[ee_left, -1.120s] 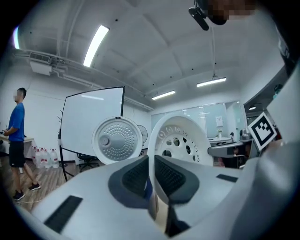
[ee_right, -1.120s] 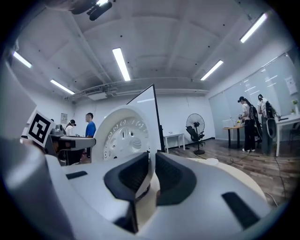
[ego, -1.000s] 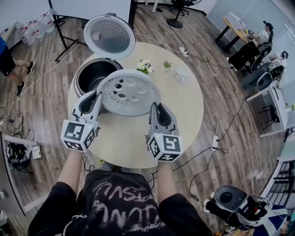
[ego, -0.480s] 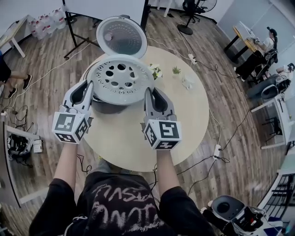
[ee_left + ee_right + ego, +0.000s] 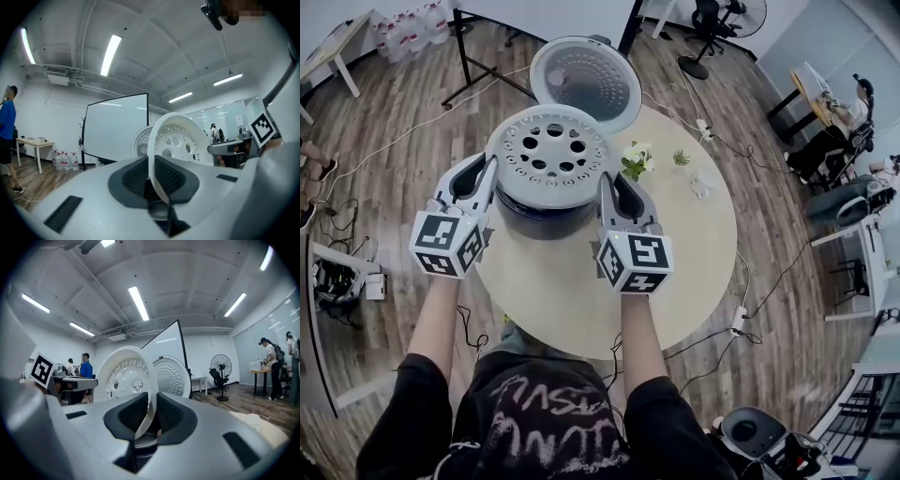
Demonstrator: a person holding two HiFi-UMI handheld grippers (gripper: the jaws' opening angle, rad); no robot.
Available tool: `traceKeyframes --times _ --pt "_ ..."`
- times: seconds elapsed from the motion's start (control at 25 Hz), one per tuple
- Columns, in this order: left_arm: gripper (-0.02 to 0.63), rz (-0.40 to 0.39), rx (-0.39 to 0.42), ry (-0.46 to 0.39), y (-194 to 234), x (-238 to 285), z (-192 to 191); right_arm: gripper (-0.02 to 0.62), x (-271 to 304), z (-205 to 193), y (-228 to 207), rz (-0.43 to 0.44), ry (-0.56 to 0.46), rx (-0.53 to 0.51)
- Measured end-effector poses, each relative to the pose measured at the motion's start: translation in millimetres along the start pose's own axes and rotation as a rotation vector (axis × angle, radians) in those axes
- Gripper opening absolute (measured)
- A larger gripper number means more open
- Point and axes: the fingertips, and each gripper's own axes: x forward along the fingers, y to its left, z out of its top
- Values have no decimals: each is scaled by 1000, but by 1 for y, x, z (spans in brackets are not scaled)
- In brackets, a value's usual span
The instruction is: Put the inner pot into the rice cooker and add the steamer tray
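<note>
The white perforated steamer tray (image 5: 548, 155) hangs level right above the dark rice cooker (image 5: 534, 220), whose lid (image 5: 586, 80) stands open behind. My left gripper (image 5: 490, 171) is shut on the tray's left rim and my right gripper (image 5: 606, 184) on its right rim. In the left gripper view the tray (image 5: 180, 140) stands edge-on between the pads of the left gripper (image 5: 151, 173). The right gripper view shows the tray's rim (image 5: 126, 376) pinched in the right gripper (image 5: 151, 416), whose jaws have just been opening slightly. The tray hides the cooker's inside.
The cooker stands at the far left of a round beige table (image 5: 675, 253). Two small potted plants (image 5: 635, 159) (image 5: 680, 157) sit to its right. A whiteboard stand (image 5: 473, 56), floor cables, desks and people surround the table.
Both grippers have carried the tray away from me and a little up, from over the table's middle to over the cooker's mouth. The grip looks the same.
</note>
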Motion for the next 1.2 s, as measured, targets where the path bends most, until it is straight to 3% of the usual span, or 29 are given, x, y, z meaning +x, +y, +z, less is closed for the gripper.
traceKeyframes --times 0.64,1.2 --pt "55 -57 -132 131 24 32 -67 61 40 -51 -8 -39 139 33" --pt "78 -95 -170 233 33 60 -99 77 70 -73 -22 -56 201 18"
